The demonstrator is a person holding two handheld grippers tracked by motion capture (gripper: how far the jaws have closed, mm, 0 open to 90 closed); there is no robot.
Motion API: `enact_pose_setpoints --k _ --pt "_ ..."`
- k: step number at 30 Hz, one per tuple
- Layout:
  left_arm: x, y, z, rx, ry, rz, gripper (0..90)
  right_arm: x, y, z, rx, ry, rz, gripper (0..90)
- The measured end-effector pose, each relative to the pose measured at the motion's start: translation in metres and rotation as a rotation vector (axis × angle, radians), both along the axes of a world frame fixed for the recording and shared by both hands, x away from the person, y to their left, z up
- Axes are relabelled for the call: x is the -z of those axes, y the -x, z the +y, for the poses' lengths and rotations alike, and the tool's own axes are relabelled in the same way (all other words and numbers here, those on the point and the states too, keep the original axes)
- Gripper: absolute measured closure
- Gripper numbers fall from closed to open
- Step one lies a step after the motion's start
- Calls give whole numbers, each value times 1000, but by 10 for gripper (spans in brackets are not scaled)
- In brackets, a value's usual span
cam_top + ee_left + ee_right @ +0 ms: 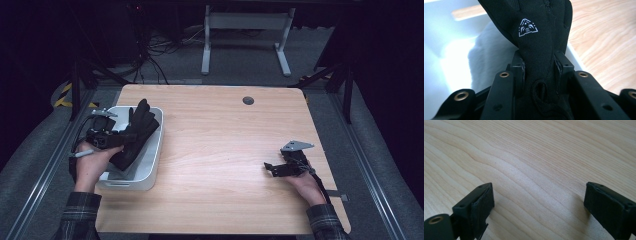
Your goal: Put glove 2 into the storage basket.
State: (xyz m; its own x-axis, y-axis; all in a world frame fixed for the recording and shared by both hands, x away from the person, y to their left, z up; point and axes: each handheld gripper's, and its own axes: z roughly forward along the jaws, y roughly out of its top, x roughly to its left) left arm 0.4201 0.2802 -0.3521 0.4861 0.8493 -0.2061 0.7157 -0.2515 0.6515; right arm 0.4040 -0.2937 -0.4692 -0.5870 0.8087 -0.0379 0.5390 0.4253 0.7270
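A black glove (136, 131) with a small white emblem (527, 28) hangs over the white bin (152, 161) at the table's left. My left gripper (119, 141) is shut on the glove, whose cuff is pinched between both pads (520, 71). In the left gripper view the glove (541, 37) stretches away from the jaws above the bin's pale inside (454, 57). My right gripper (269, 167) rests low on the wooden table (225, 140) at the right, held by a hand. Its pads (482, 203) stand wide apart with only bare wood between them, so my right gripper (539, 200) is open.
The bin sits near the table's left edge. A round grommet hole (248, 100) lies near the far edge. Beyond the table stand a white desk frame (245, 30) and cables on the floor.
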Motion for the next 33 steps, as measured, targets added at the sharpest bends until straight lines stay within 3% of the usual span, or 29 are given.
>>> enact_pose_setpoints --k 1,4,10,13,15,17,20,23,25,32,33 --pt "4 -3 6 -29 -14 13 673 0 0 0 0 0 0 100" --pt "9 -5 11 -36 -5 29 669 0 0 0 0 0 0 100" --pt "25 -9 17 -77 -36 62 623 0 0 0 0 0 0 100" --pt "27 -10 19 -111 -61 57 410 0 0 0 0 -1 1 100" --pt "27 -9 19 -108 -61 57 378 0 0 0 0 -1 1 100" --pt "23 -6 19 -115 -69 35 292 0 0 0 0 -1 1 100" --pt "13 -2 17 -120 -67 -14 235 0 0 0 0 -2 1 100" --pt "3 3 7 -86 -49 -56 215 0 0 0 -4 -1 1 100" --pt "2 4 3 -74 -43 -60 214 0 0 0 -3 -2 1 100" --pt "1 11 -35 24 1 -94 213 0 0 0 -3 -2 1 100" --pt "1 12 -47 53 8 -99 213 0 0 0 -4 -2 2 100"
